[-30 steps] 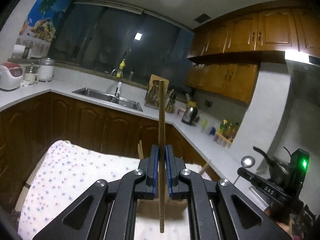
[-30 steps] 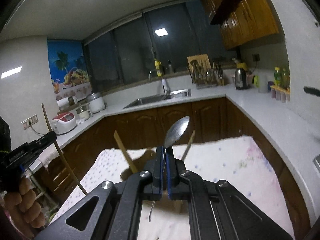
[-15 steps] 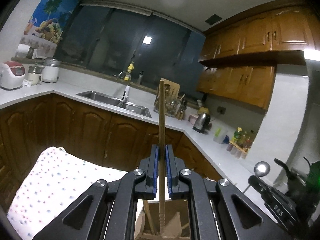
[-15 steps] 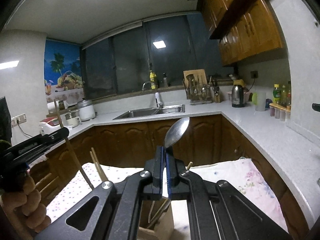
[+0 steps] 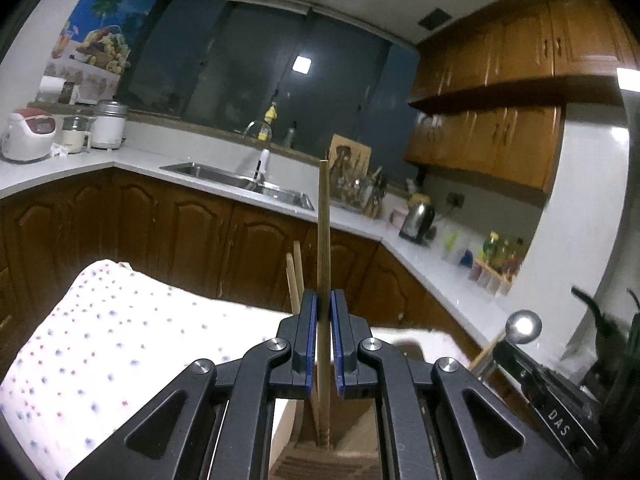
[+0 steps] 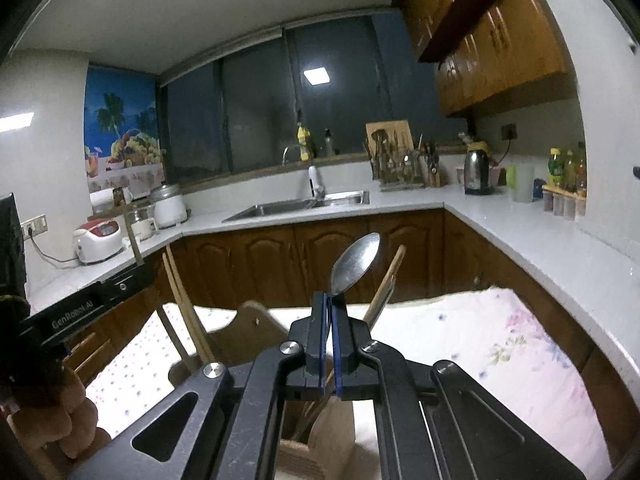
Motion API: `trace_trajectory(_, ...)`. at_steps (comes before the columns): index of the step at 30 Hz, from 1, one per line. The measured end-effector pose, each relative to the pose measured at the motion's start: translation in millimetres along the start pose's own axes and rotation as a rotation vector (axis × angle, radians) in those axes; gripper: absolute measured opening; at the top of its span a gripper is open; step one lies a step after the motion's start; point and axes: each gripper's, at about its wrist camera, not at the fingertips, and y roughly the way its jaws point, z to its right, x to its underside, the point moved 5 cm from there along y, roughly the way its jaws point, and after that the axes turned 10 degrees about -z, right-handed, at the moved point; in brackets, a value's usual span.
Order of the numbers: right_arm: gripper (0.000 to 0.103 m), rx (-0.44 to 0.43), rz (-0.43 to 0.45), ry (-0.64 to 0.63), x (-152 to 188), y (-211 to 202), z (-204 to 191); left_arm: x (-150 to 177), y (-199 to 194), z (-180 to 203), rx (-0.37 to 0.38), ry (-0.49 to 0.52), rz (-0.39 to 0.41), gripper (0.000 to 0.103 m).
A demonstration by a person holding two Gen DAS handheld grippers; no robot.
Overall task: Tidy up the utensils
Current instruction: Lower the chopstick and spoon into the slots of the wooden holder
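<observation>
My left gripper point(image 5: 324, 308) is shut on a wooden chopstick point(image 5: 323, 232) that stands upright, its lower end down in a wooden utensil holder point(image 5: 320, 460). Two more chopsticks point(image 5: 295, 276) stand in the holder behind it. My right gripper point(image 6: 331, 312) is shut on a metal spoon point(image 6: 354, 264), bowl up, its handle reaching down into the same holder point(image 6: 256, 328). The spoon's bowl also shows in the left wrist view point(image 5: 523, 326). Chopsticks point(image 6: 180, 304) lean in the holder's left part.
The holder stands on a table with a dotted white cloth point(image 5: 100, 344). Behind are brown cabinets, a white countertop point(image 6: 540, 240) with a sink point(image 6: 300, 206), a kettle point(image 6: 478, 172), a rice cooker point(image 6: 98, 240) and a utensil rack point(image 6: 400, 168).
Both grippers have come down over the holder. The chopstick's lower end and the spoon's handle now sit inside it. Both cameras tilted back down a little.
</observation>
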Motion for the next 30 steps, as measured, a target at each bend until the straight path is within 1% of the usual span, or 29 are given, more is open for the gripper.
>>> trace_trajectory(5,0.002,-0.038,-0.080,0.005,15.1,12.2,0.1,3.1,6.5,-1.1,-0.008,0.008,-0.054,0.005)
trace_trajectory(7,0.003,-0.044,-0.100,-0.001,20.2,14.1,0.0,-0.7,6.6,-3.6,-0.016,0.013,-0.075,0.005)
trace_trajectory(9,0.003,-0.062,-0.134,0.004,24.8,18.4,0.3,-6.2,3.2,-4.1,-0.028,0.030,-0.078,0.005)
trace_trajectory(15,0.002,-0.080,-0.220,0.023,37.3,31.1,3.4,-22.4,-4.2,-5.1,-0.027,0.054,-0.110,0.006)
trace_trajectory(22,0.002,-0.094,-0.227,0.047,38.9,29.4,5.8,-29.0,-12.3,-5.6,-0.023,0.050,-0.147,0.006)
trace_trajectory(25,0.003,-0.093,-0.227,0.049,38.8,29.3,6.0,-28.7,-7.9,-5.8,-0.039,0.061,-0.165,0.007)
trace_trajectory(27,0.003,-0.093,-0.227,0.048,38.9,29.3,5.9,-28.1,-3.9,-5.4,-0.033,0.054,-0.178,0.007)
trace_trajectory(30,0.002,-0.090,-0.226,0.049,38.3,29.2,6.6,-30.7,-5.2,-4.0,-0.035,0.048,-0.167,0.007)
